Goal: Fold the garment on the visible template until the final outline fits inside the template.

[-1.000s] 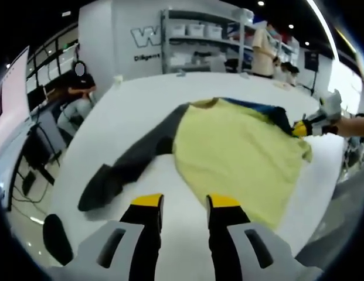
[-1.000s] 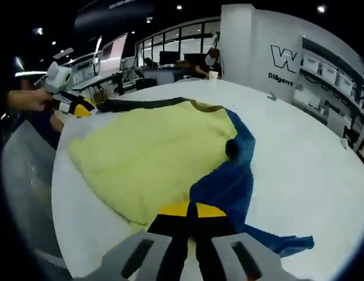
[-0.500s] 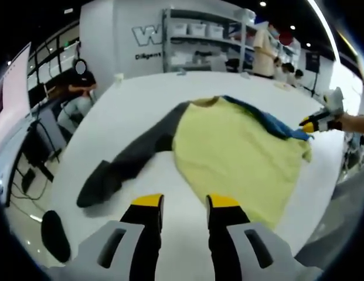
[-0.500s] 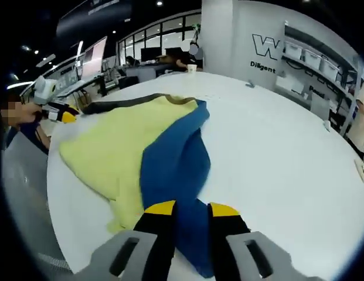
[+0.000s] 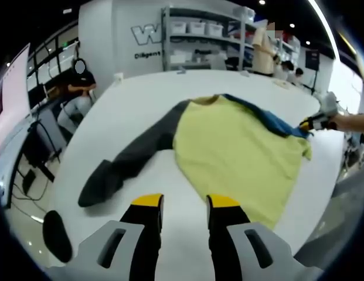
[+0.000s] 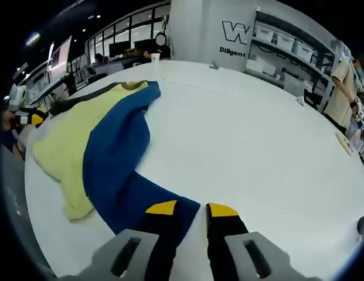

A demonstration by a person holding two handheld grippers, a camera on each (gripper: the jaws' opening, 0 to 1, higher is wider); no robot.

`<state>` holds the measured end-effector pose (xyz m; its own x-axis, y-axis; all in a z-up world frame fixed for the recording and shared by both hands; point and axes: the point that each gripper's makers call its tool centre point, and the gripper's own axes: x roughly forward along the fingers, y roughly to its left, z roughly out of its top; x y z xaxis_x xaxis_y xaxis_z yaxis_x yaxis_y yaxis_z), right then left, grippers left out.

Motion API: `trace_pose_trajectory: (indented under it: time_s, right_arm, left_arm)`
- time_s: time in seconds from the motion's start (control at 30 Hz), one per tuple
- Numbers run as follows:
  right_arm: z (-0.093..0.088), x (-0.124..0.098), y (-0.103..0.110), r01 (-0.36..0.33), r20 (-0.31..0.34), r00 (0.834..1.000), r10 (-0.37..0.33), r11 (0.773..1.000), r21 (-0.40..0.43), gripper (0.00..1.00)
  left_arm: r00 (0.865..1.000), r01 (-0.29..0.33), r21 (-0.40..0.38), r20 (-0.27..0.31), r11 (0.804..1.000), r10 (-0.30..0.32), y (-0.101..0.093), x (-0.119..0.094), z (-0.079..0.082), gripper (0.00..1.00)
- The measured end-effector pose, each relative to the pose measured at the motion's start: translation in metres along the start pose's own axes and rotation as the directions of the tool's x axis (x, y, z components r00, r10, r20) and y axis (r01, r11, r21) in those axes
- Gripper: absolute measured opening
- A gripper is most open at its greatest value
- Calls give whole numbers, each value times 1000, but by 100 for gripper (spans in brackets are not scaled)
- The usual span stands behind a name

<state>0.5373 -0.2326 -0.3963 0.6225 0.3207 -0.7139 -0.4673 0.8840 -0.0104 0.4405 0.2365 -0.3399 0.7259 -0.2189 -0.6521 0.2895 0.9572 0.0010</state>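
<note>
The garment point(image 5: 234, 152) lay spread on a white table point(image 5: 140, 102), its yellow body toward the middle in the left gripper view, with one dark grey sleeve point(image 5: 126, 164) trailing away to that view's left and ending in a rumpled cuff near the table's edge. A blue sleeve point(image 5: 269, 120) ran along the far side of the yellow panel.

The left gripper point(image 5: 179, 202) hovered over bare table just short of the yellow hem, its yellow-tipped jaws spread apart with nothing between them. The same tool appeared at the left edge of the right gripper view, small and held in a hand, beside the yellow fabric.

In the right gripper view the blue sleeve point(image 6: 120, 170) draped across the yellow body point(image 6: 67, 146) and ran down toward the right gripper point(image 6: 186, 209). Its jaws stood parted (a clear gap of white table showed between the tips), and the sleeve's end lay under or against the left jaw; whether it touched the cloth could not be told. That gripper also showed at the right edge of the left gripper view, close to the blue fabric.

Shelving with boxes point(image 5: 199, 35) and seated people stood beyond the table.
</note>
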Motion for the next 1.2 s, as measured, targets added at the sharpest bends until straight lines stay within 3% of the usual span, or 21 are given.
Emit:
trace_pose_trajectory:
  time_s: [0.07, 0.2, 0.37, 0.57, 0.73, 0.8, 0.87, 1.0, 1.03, 1.1, 1.2]
  right_arm:
    - [6, 3, 2, 12, 21, 1000, -11, 997, -79, 1]
    - [3, -1, 7, 9, -1, 1000, -9, 998, -56, 0]
    - [7, -2, -7, 28, -10, 1000, -28, 999, -41, 0]
    - [35, -18, -68, 192, 35, 981, -191, 981, -35, 0]
    - [56, -25, -134, 346, 85, 936, -341, 936, -55, 0]
    - [68, -27, -150, 361, 120, 926, -359, 933, 1, 0]
    - [74, -28, -166, 379, 116, 918, -378, 925, 15, 0]
    - [91, -36, -174, 408, 128, 904, -409, 912, 32, 0]
    - [88, -27, -195, 417, 131, 899, -418, 908, 37, 0]
    - [90, -28, -201, 430, 128, 893, -432, 902, 45, 0]
    - [91, -26, -217, 449, 122, 883, -453, 891, 63, 0]
  left_arm:
    - [1000, -2, -2, 0, 1000, 2, -2, 0, 1, 26]
    - [1000, 0, -7, 1, 1000, 0, -4, 0, 0, 27]
    - [1000, -1, -9, -5, 1000, 1, 1, -1, -3, 27]
    - [1000, -7, -5, -6, 1000, 7, 8, -4, -3, 29]
    - [1000, -11, -38, 28, 999, 12, 8, -4, 3, 32]
    - [999, -4, -23, 42, 1000, 5, 8, -4, 6, 36]
    - [998, 6, -10, 56, 1000, -5, 6, -5, 9, 41]
    - [993, 62, 18, 96, 998, -63, -4, -6, 19, 56]
    - [993, 67, 19, 100, 998, -68, -5, -6, 20, 59]
    - [988, 89, -11, 130, 996, -87, -13, -9, 29, 62]
    - [989, 88, 2, 119, 996, -87, -11, -7, 27, 62]
